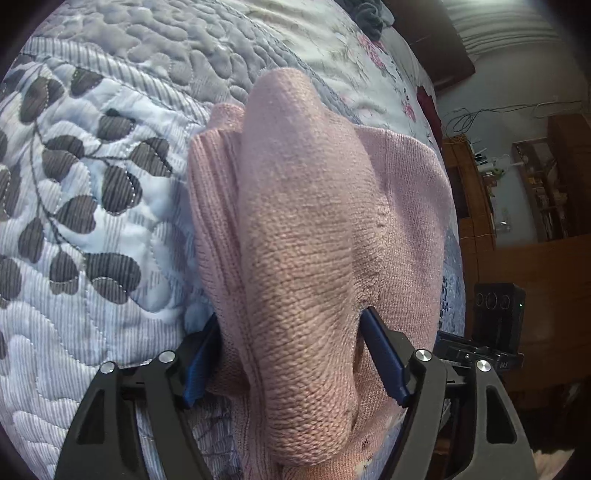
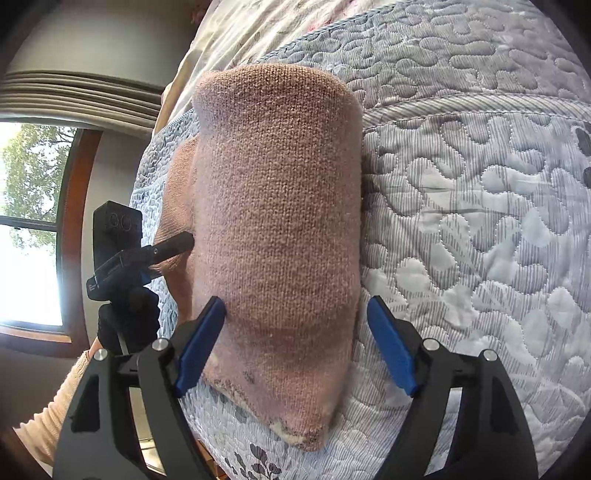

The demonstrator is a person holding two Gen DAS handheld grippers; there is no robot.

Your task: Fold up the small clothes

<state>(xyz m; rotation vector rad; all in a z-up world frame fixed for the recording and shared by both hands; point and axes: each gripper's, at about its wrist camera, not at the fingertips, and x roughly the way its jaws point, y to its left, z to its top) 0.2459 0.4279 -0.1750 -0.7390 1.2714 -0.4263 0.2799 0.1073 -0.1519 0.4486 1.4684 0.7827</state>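
A pink knitted garment (image 1: 306, 229) lies folded into a thick long bundle on the quilted bedspread (image 1: 92, 192). My left gripper (image 1: 295, 354) is open, and its blue pads (image 1: 384, 354) stand on either side of the bundle's near end, close against the knit. In the right wrist view the same garment (image 2: 277, 221) rises as a rounded hump. My right gripper (image 2: 297, 347) is open around its near end, with the right pad (image 2: 391, 347) clear of the cloth. The left gripper's black finger (image 2: 173, 243) touches the garment's left side.
The bed's edge (image 1: 454, 258) runs just right of the garment, with wooden furniture (image 1: 535, 184) and cables beyond. A dark cloth heap (image 1: 369, 14) lies at the far end. A window (image 2: 29, 221) and a cream sleeve (image 2: 62, 406) show on the left. The right gripper's black housing (image 1: 498, 306) stands close by.
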